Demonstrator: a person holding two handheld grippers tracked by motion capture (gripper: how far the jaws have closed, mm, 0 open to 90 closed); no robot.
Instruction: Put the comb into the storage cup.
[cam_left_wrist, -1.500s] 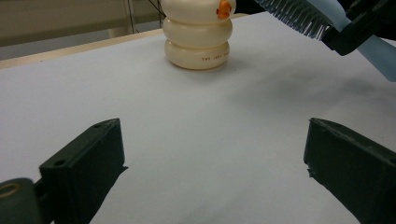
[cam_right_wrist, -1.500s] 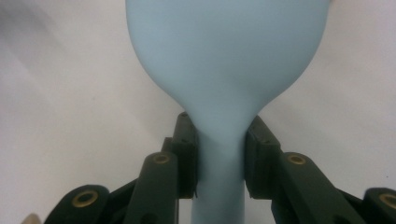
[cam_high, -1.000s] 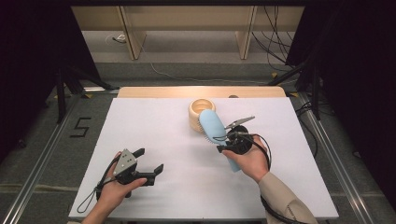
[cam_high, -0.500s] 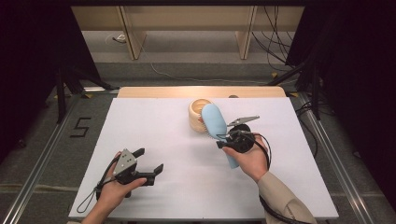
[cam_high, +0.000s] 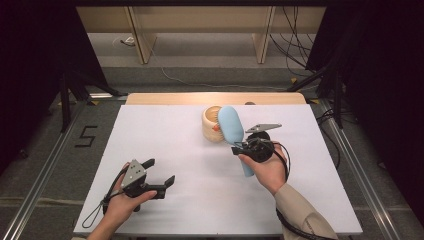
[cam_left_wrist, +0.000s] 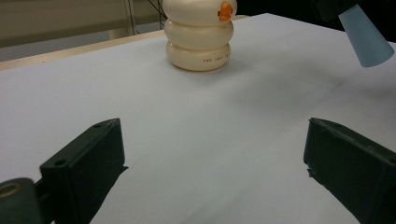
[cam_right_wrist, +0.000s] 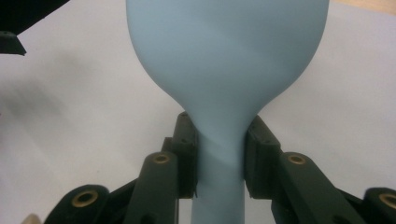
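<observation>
A light blue brush (cam_high: 231, 125) with a wide oval head and a narrow handle is held off the white table. My right gripper (cam_high: 239, 148) is shut on its handle just below the head (cam_right_wrist: 219, 154). The head leans over a cream ringed holder (cam_high: 212, 125) with an orange mark, standing at the table's far middle (cam_left_wrist: 198, 35). The handle's end (cam_left_wrist: 366, 37) hangs in the air at the upper right of the left gripper view. My left gripper (cam_high: 159, 175) rests near the front left of the table, open, with nothing between its jaws (cam_left_wrist: 212, 154).
The white table sheet (cam_high: 175, 145) ends at a wooden strip (cam_high: 215, 98) along its far edge. Metal rails run along both sides on the floor, and cables lie at the right. A floor mark "5" (cam_high: 86, 136) sits to the left.
My right gripper has lifted and swung the brush head further toward the cream holder, so it now overlaps the holder's rim. The left gripper has stayed still.
</observation>
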